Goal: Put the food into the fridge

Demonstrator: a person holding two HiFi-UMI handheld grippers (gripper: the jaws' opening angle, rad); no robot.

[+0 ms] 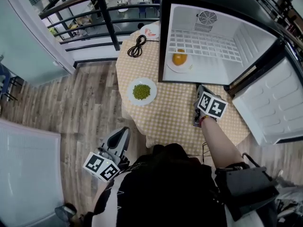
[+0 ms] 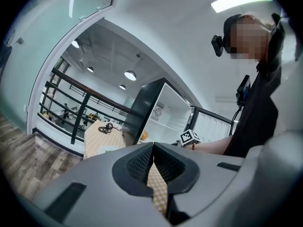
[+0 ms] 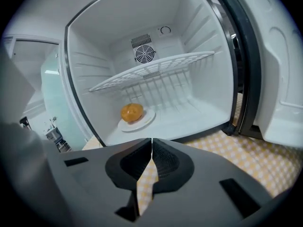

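Note:
The small fridge [image 1: 213,41] stands open on the checked table [image 1: 170,117]. Inside it, a white plate [image 1: 178,68] with an orange piece of food [image 1: 179,58] rests on the floor under the wire shelf [image 3: 151,72]. A white plate of green peas [image 1: 141,91] lies on the table left of the fridge. My right gripper [image 1: 200,90] hovers over the table just before the fridge opening; its jaws are shut and empty [image 3: 152,141], facing the orange food [image 3: 131,112]. My left gripper [image 1: 125,130] hangs off the table's near left edge, shut with nothing in it [image 2: 153,144].
The fridge door [image 1: 279,103] swings open to the right. A coiled black cable [image 1: 137,46] and a small white dish [image 1: 150,31] lie at the table's far side. A black railing [image 1: 104,13] runs behind. Wooden floor [image 1: 71,108] spreads to the left.

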